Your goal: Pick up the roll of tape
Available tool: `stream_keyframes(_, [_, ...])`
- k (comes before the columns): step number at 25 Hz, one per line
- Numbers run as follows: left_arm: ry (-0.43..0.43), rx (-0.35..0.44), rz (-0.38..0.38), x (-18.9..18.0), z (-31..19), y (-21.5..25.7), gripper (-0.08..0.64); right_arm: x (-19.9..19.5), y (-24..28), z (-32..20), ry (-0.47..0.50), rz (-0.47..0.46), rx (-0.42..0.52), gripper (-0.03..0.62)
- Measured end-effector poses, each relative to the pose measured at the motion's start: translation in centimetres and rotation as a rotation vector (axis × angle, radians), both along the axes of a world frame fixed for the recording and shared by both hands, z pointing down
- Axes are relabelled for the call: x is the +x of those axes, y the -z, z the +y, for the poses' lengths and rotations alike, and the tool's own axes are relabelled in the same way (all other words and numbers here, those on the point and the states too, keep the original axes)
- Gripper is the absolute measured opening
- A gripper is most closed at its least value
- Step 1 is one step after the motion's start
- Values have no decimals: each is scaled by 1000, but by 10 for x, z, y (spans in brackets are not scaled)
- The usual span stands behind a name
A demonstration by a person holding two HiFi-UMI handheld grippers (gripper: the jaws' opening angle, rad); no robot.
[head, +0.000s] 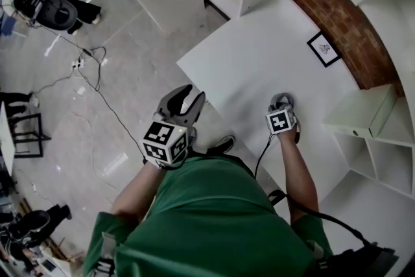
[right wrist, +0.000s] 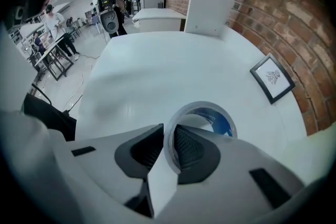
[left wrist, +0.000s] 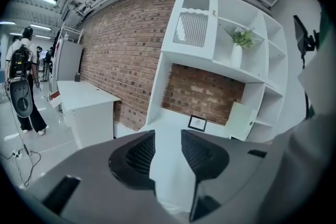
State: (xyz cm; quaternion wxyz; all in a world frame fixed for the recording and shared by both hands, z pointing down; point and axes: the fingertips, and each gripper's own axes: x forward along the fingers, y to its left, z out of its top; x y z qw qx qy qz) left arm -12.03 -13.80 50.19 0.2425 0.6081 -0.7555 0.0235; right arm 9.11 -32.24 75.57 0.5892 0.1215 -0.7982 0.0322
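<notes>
The roll of tape [right wrist: 221, 122], a pale ring with a blue inner face, lies flat on the white table [head: 259, 55] near its front edge. My right gripper [right wrist: 169, 136] points steeply down over it, one jaw outside the ring's wall and one inside, the pads closed on that wall. In the head view the right gripper [head: 283, 106] covers most of the roll [head: 286, 98]. My left gripper [head: 188, 100] hangs off the table's left edge above the floor, open and empty; in its own view the left gripper [left wrist: 164, 152] faces the table and shelves.
A small framed picture [head: 323, 48] lies on the table by the brick wall. A white shelf unit [head: 382, 139] with a pale box [head: 360, 110] stands on the right. Cables [head: 91, 68] run across the floor on the left. People stand far off.
</notes>
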Motion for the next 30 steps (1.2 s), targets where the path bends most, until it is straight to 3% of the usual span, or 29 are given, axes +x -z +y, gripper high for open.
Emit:
stream_keyframes(3, [-6, -4, -5, 1, 2, 1, 166, 3, 7, -2, -73, -73, -15, 75])
stream_keyframes(8, [-17, -6, -9, 5, 0, 2, 166, -8, 41, -6, -159, -290, -33, 71])
stream_keyframes(16, [-58, 12, -47, 5, -6, 20, 166, -30, 139, -11, -280, -627, -12, 69])
stream_keyframes(23, [-124, 103, -88, -20, -31, 53, 166, -43, 235, -3, -333, -859, 70, 69])
stream_keyframes(30, [-199, 185, -97, -41, -49, 83, 166, -56, 313, 12, -344, -994, 184, 67])
